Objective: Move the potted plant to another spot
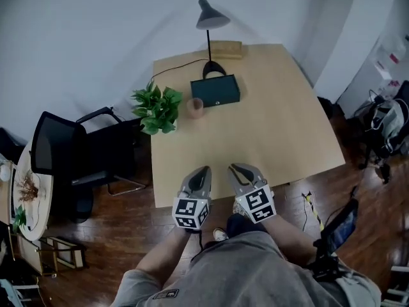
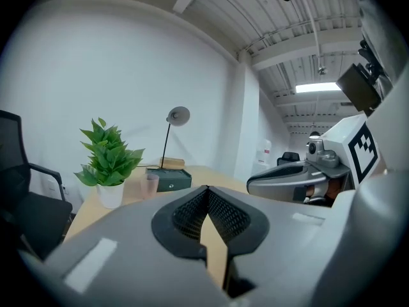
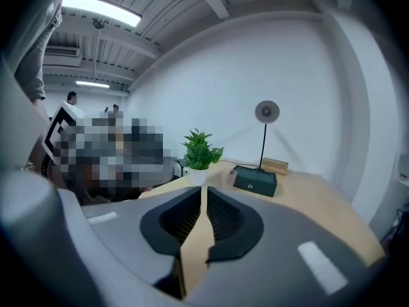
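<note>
The potted plant [image 1: 156, 109], leafy green in a small white pot, stands at the left edge of the wooden table [image 1: 268, 139]. It also shows in the left gripper view, potted plant [image 2: 110, 162], and in the right gripper view, potted plant [image 3: 200, 153]. Both grippers hover side by side over the table's near edge, well short of the plant. My left gripper [image 1: 203, 170] [image 2: 207, 189] is shut with nothing in it. My right gripper [image 1: 238, 168] [image 3: 204, 189] is shut too and holds nothing.
A pink cup [image 1: 195, 107] stands just right of the plant, then a dark green box [image 1: 215, 91]. Behind them are a black desk lamp [image 1: 209, 18] and a wooden block [image 1: 223, 48]. A black chair [image 1: 70, 158] stands left of the table.
</note>
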